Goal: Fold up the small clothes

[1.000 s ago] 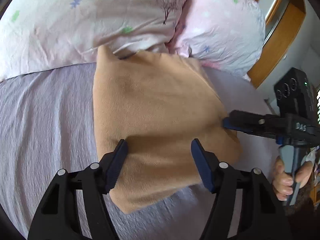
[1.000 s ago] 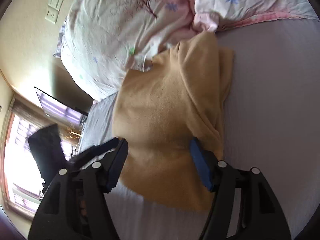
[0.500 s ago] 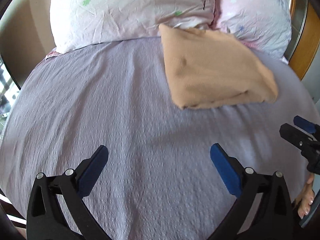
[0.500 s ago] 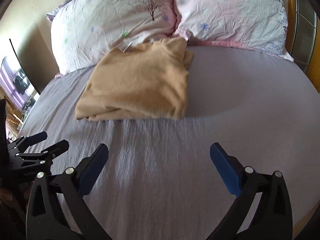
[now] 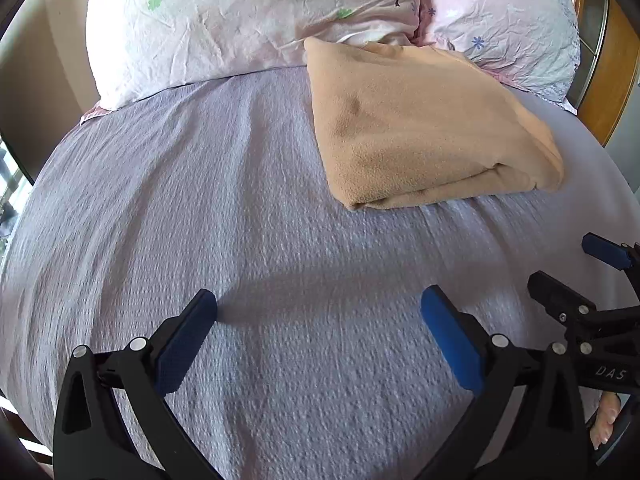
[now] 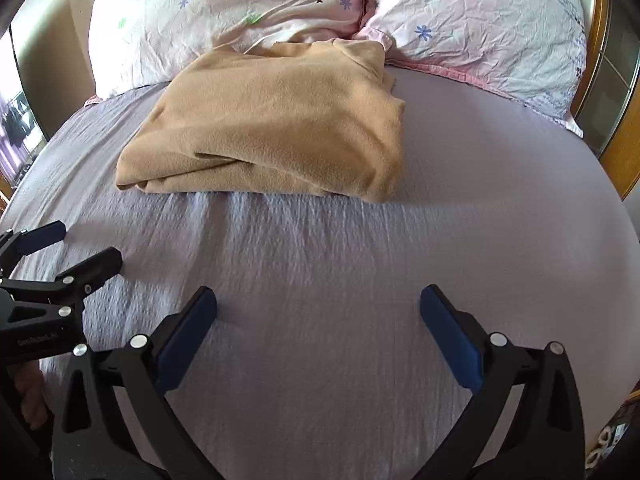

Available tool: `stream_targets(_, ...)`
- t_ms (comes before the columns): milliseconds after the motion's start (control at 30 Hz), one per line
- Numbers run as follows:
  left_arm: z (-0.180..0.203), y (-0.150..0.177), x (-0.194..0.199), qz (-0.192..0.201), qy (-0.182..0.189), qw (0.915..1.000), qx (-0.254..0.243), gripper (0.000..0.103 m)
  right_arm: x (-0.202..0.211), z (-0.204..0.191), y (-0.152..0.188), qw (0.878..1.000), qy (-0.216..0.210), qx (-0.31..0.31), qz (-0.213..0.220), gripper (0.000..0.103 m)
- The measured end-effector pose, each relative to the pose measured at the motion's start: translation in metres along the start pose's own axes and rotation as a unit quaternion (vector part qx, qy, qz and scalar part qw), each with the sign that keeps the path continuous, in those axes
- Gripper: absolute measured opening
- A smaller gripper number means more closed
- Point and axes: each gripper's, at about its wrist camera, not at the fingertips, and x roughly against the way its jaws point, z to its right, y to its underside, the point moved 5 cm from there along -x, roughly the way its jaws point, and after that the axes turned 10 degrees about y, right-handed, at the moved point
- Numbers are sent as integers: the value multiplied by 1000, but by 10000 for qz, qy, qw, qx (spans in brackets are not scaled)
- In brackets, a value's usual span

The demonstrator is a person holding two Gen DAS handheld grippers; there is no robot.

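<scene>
The tan garment [image 5: 420,120] lies folded into a flat, roughly rectangular bundle on the lilac sheet [image 5: 240,200], ahead of both claws and well apart from them. In the left wrist view it sits ahead and to the right of the left claw [image 5: 318,334], its long axis running from the far left corner, which touches the pillows [image 5: 248,20], toward the near right; its thick folded edge faces the claw. In the right wrist view the garment [image 6: 280,124] sits ahead and to the left of the right claw [image 6: 318,334], its far end tucked against the seam where the two pillows [image 6: 480,20] meet, layered edges showing at the near left corner. The left claw hovers low over the bare sheet, fingers pointing toward the pillows, jaws spread wide with nothing between them. The right claw is posed the same way, level and forward-facing, jaws wide apart and holding nothing. Each claw shows in the other's view, off to the side: the right one [image 5: 580,268] at the left camera's right edge, the left one [image 6: 64,248] at the right camera's left edge, side by side. A wooden headboard [image 5: 612,60] stands behind the pillows.
</scene>
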Motion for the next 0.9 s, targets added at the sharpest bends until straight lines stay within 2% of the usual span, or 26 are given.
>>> stream_targets(900, 2, 0, 0, 6, 10, 10000, -8, 102, 1, 1, 0, 10000, 38, 6, 7, 101)
